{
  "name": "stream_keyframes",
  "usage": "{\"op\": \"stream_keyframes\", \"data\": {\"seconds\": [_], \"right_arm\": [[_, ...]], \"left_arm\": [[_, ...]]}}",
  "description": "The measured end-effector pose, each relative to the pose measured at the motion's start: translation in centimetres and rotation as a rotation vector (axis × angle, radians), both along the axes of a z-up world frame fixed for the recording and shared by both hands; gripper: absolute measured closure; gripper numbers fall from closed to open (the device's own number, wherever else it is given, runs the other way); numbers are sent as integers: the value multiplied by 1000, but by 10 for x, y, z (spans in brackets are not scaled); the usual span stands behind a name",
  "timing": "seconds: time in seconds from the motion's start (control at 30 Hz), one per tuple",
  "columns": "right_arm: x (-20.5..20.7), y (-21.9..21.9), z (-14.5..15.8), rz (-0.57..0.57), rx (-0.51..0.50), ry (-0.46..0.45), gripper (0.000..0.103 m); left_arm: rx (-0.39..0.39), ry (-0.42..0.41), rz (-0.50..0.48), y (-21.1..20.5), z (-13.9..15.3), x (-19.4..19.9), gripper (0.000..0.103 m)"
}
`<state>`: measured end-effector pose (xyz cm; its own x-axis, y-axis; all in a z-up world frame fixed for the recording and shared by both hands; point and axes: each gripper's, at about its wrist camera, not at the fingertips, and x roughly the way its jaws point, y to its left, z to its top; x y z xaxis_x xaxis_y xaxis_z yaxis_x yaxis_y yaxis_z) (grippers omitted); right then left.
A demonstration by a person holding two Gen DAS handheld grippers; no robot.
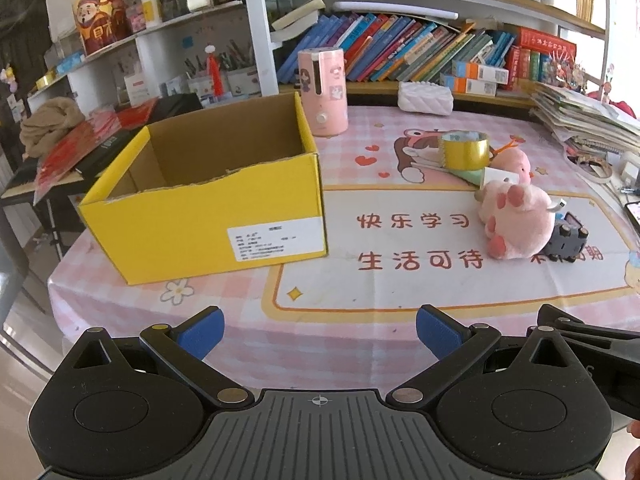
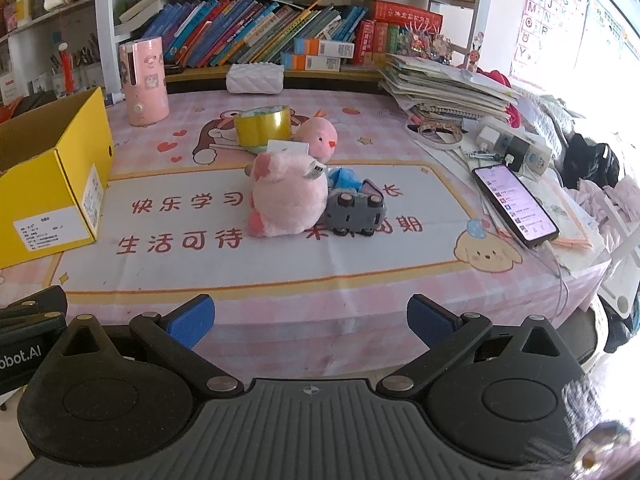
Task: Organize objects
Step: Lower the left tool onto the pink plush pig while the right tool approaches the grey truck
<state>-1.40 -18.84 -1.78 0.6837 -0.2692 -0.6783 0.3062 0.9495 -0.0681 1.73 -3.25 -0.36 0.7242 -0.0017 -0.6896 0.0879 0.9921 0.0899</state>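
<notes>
Both grippers gape, left gripper [image 1: 320, 334] facing seemingly empty yellow box [image 1: 208, 216].

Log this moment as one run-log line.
left gripper open, empty | right gripper open, empty | yellow box empty | pink plush, toy car, tape roll on table

Open yellow cardboard box [image 1: 208, 216] upright at left, pink plush pig [image 2: 286, 196] lying on its side, grey toy car [image 2: 354, 210] tipped against it, gold tape roll [image 2: 262, 128] and pink plush chick [image 2: 318, 138] behind.
</notes>
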Motion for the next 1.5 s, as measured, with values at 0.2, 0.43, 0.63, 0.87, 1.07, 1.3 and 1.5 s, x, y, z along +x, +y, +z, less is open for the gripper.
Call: {"op": "stream_keyframes", "data": {"seconds": [0.2,0.43,0.63,0.87,1.07,1.3,1.5], "right_arm": [[13,-16,-1,19,9,4,0],[31,-39,-1,47,16,-2,0],[48,-63,0,62,26,-13,0],[68,-89,-2,98,31,-19,0],[83,-107,-3,136,42,-31,6],[96,-131,-1,136,55,-57,23],[99,-155,4,96,73,-110,29]], "left_arm": [[-8,13,-7,-13,-1,12,0],[-30,24,-23,-32,-3,28,0],[-35,14,-45,-55,-2,43,0],[-60,28,-41,-74,-6,61,0],[-86,24,-47,-90,-7,71,0],[-118,14,-67,-110,-5,81,1],[-150,11,-95,-127,-4,87,2]]}}
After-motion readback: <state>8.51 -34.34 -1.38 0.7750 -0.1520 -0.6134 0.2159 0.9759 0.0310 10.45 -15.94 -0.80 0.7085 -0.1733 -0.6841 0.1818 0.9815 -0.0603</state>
